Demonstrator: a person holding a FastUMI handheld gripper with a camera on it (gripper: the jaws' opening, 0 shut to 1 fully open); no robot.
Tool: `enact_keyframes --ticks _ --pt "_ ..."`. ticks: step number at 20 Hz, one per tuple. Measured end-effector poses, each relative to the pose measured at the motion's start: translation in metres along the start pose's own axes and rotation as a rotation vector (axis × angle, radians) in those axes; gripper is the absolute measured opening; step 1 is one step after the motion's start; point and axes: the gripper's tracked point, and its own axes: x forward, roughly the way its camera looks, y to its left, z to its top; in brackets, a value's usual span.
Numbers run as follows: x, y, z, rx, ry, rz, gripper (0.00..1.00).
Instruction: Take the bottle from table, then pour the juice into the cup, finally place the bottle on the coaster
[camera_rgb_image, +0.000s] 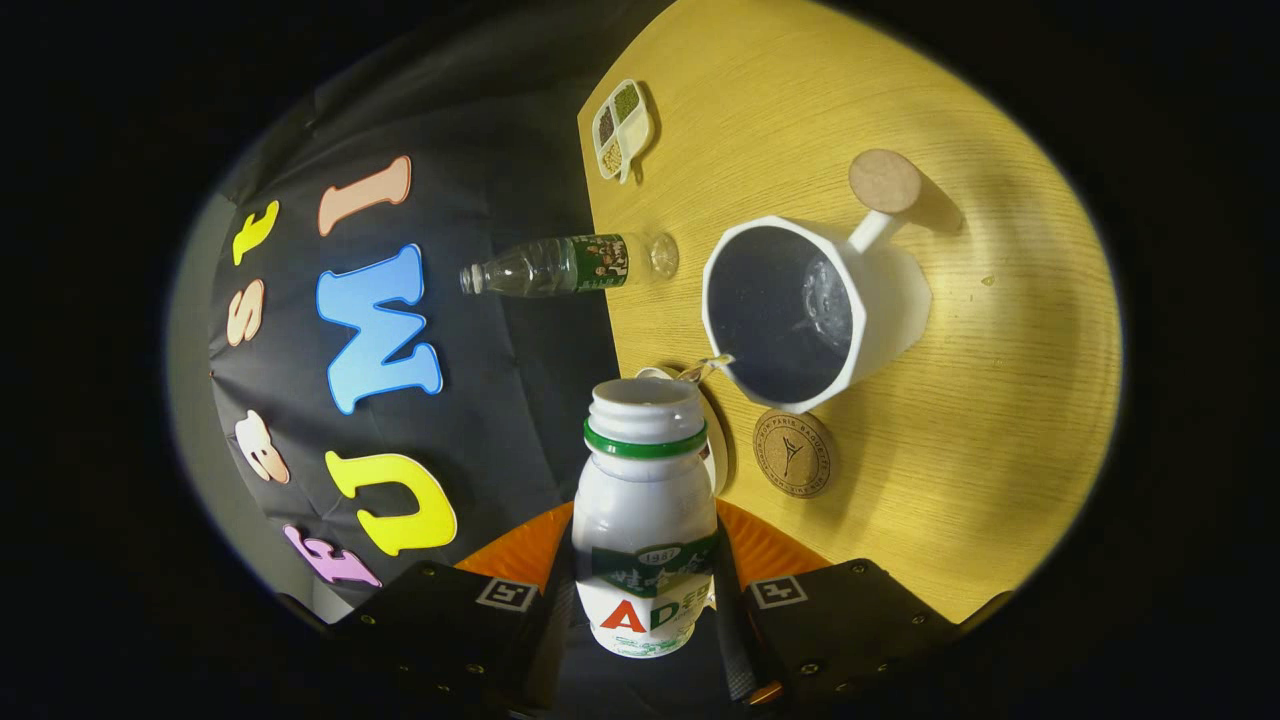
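- While the gripper (645, 600) is rolled well onto its side, so that the table (980, 400) stands like a wall in its view, both fingers press against the flanks of the small white bottle (645, 520), closed only as far as its body allows.
- The bottle sits between the fingers, label facing the camera, a green ring round its neck and its mouth open, with no cap on it.
- Just beyond that mouth a thin thread of liquid (715, 365) crosses to the rim of the white cup (800, 310).
- The cup is angular, with a dark inside that glistens wet on the far wall; its handle points away from the bottle.
- A round cork coaster (793, 452) with a printed emblem lies on the table just beside the cup, on the side nearest the fingers.
- Partly hidden behind the bottle's neck is a pale rounded rim (712, 440); what it belongs to cannot be told.
- Beyond the cup's handle a plain cork disc (885, 180) lies on the wood.
- Near the table's edge, past the cup, a clear plastic bottle (570, 265) with a green label stands on its base.
- Farther still a small divided dish (622, 128) holds grains or seeds in separate compartments.
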Motion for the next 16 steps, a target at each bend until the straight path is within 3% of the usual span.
enact_keyframes --ticks 16 --pt "0.0061 0.0014 -0.0021 0.029 -0.025 0.008 0.62"
